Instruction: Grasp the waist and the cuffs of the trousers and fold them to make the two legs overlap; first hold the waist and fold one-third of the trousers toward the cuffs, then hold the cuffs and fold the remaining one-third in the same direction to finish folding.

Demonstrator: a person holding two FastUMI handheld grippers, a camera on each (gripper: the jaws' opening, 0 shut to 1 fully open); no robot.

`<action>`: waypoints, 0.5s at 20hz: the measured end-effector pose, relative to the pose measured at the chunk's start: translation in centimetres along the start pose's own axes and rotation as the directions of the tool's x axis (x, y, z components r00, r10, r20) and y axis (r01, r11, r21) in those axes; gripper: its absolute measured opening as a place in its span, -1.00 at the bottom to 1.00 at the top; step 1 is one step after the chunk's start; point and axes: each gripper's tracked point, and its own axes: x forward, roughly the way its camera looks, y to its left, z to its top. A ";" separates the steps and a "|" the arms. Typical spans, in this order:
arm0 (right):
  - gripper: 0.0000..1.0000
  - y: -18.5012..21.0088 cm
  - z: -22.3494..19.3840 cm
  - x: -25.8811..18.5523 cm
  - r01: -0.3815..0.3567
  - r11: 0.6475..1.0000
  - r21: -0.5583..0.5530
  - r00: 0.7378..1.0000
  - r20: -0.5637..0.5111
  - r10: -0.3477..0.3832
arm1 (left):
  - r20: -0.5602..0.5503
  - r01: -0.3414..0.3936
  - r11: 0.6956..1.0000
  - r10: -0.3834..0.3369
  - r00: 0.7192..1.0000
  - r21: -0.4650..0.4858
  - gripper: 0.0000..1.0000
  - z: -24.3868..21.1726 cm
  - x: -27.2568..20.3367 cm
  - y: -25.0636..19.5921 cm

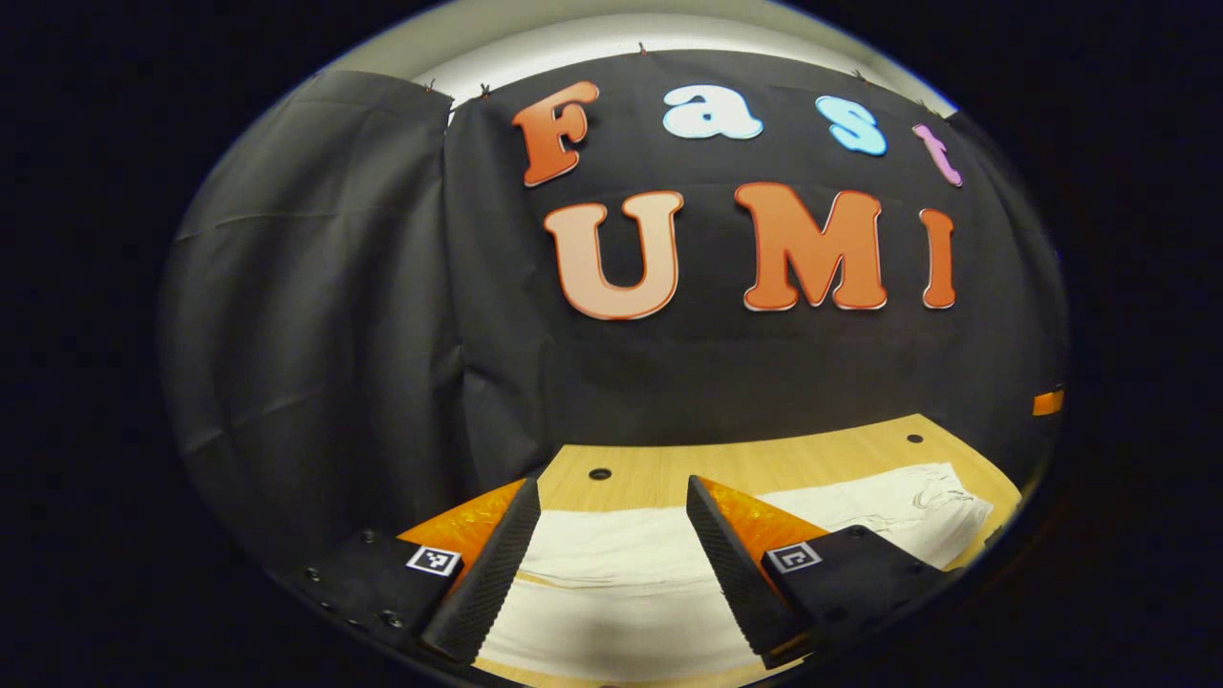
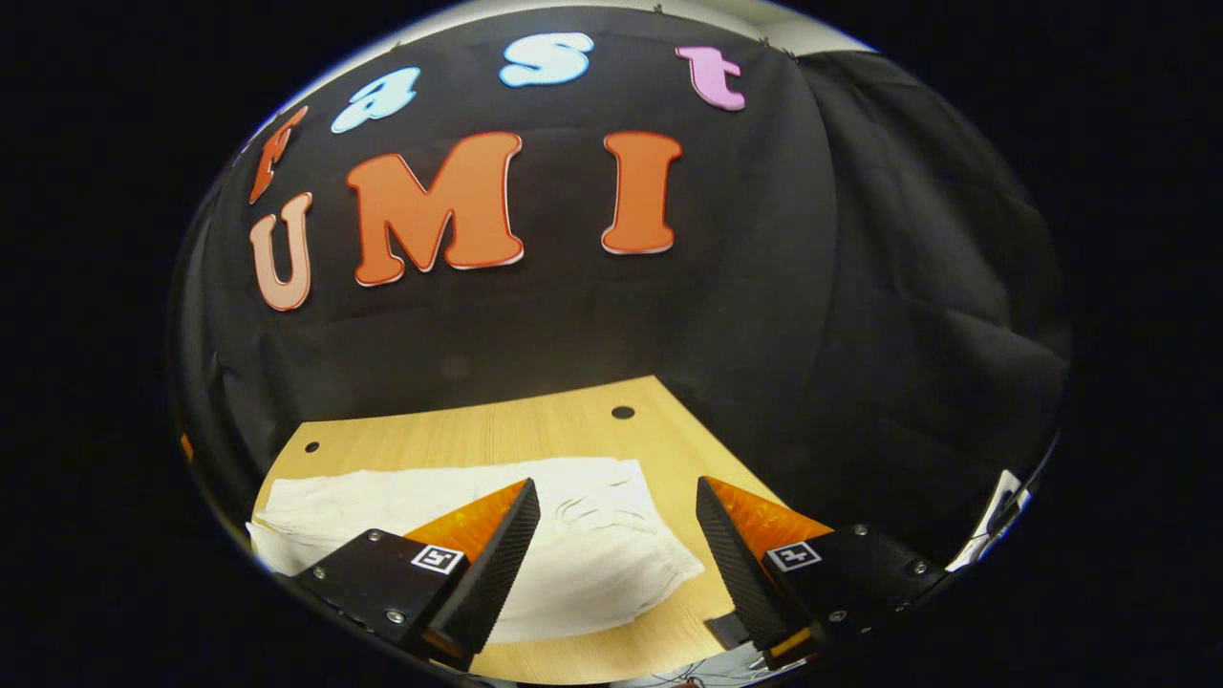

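Note:
White trousers (image 1: 631, 592) lie flat on the wooden table (image 1: 764, 459), stretched sideways. In the left gripper view one end with gathered folds (image 1: 932, 502) reaches toward the right. My left gripper (image 1: 611, 497) hovers above the cloth with its jaws wide apart and nothing between them. In the right gripper view the trousers (image 2: 583, 545) run from the left edge to a gathered, wrinkled end (image 2: 611, 516) near the middle. Above that end hangs my right gripper (image 2: 616, 497), open and holding nothing.
The table (image 2: 478, 430) has small dark holes (image 2: 622, 412) near its far edge, and its far corner (image 2: 659, 382) meets the black cloth wall. A strip of bare wood (image 2: 592, 650) shows between the trousers and the near edge.

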 end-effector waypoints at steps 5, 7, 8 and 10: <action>0.97 -2.1 -4.5 4.5 -0.011 0.999 0.048 0.984 -0.175 0.020 | -0.144 -0.096 0.995 0.091 0.985 -0.025 1.00 -5.1 0.8 1.0; 0.96 -2.5 -6.7 5.5 -0.020 0.997 0.075 0.964 -0.262 0.039 | -0.226 -0.136 0.988 0.115 0.967 -0.077 0.97 -7.6 1.0 1.8; 0.96 -2.8 -8.0 6.1 -0.023 0.996 0.092 0.951 -0.304 0.050 | -0.274 -0.152 0.982 0.116 0.955 -0.113 1.00 -8.9 1.1 2.1; 0.95 -3.1 -10.2 7.0 -0.015 0.992 0.128 0.921 -0.384 0.063 | -0.356 -0.194 0.966 0.123 0.926 -0.171 1.00 -11.8 1.3 3.3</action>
